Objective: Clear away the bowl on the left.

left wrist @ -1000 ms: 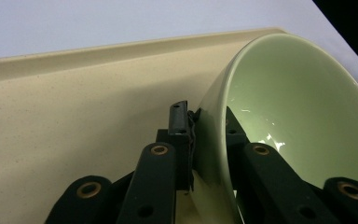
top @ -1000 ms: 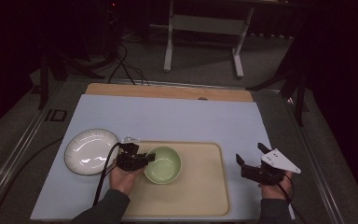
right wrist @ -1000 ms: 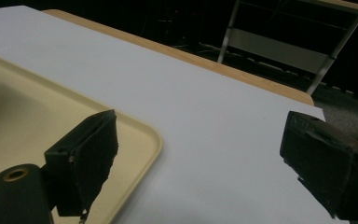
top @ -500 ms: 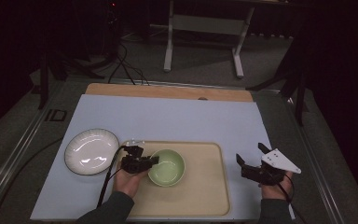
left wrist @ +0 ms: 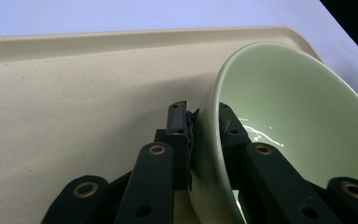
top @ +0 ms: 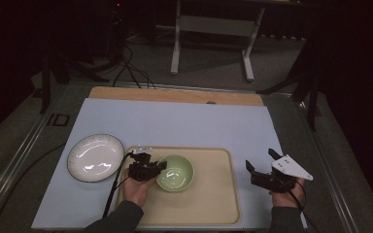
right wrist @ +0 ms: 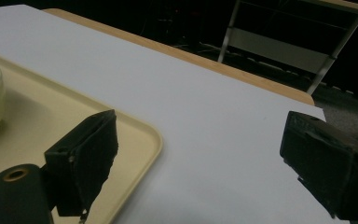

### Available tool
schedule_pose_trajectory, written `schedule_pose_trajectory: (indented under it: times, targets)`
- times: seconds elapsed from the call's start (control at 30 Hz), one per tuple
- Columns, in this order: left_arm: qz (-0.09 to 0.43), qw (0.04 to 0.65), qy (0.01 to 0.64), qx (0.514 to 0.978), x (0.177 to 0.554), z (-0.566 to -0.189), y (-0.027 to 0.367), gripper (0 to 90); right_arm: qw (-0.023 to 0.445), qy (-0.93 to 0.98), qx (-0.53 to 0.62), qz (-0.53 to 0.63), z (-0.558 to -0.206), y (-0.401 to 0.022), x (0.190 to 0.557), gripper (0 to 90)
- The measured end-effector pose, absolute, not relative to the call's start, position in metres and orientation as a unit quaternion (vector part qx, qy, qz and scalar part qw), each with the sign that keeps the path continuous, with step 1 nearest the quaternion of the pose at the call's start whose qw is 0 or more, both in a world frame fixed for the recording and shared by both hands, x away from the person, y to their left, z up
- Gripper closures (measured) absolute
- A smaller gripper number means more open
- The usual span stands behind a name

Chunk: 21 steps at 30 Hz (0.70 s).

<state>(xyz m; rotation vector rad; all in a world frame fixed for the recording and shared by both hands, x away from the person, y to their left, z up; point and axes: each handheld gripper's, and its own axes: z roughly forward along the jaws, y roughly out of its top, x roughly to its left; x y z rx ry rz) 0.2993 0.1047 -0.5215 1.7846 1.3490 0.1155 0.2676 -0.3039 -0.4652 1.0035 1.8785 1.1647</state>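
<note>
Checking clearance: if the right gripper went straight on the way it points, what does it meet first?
Probably nothing soon. The right gripper, jaws open, points over bare blue mat just past the tray corner, toward the table's far wooden edge; depth is unclear.

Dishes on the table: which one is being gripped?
The green bowl on the tray: the left gripper pinches its rim. The white plate lies untouched on the mat beside the tray.

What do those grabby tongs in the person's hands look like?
Both are black, built from jointed bars with brass-coloured rivets. The left tongs end in two narrow flat tips, and a black cable trails back from them beside the arm. The right tongs have chunky block-shaped tips and carry a pale grey three-cornered plate on top. The person wears dark grey long sleeves.
</note>
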Motion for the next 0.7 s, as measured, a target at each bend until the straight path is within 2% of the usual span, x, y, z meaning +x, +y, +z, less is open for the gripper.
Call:
schedule_pose_trajectory:
  times: [0.1, 0.13, 0.3, 0.53, 0.7]
  targets:
    - [0.043, 0.437, 0.539, 0.719, 0.3, -0.521, 0.106, 77.2, 0.35, 0.725, 0.387, 0.449, -0.465, -0.304, 0.268, 10.9]
    - [0.039, 0.435, 0.538, 0.721, 0.301, -0.521, 0.107, 71.2, 0.35, 0.725, 0.387, 0.449, -0.465, -0.304, 0.267, 10.8]
    - [0.06, 0.422, 0.529, 0.734, 0.298, -0.513, 0.106, 58.8, 0.35, 0.725, 0.387, 0.449, -0.465, -0.304, 0.267, 10.8]
    - [0.089, 0.411, 0.511, 0.749, 0.295, -0.496, 0.108, 48.9, 0.349, 0.726, 0.386, 0.45, -0.465, -0.304, 0.267, 10.9]
    - [0.117, 0.406, 0.5, 0.756, 0.291, -0.487, 0.115, 46.7, 0.349, 0.726, 0.386, 0.45, -0.465, -0.304, 0.267, 10.9]
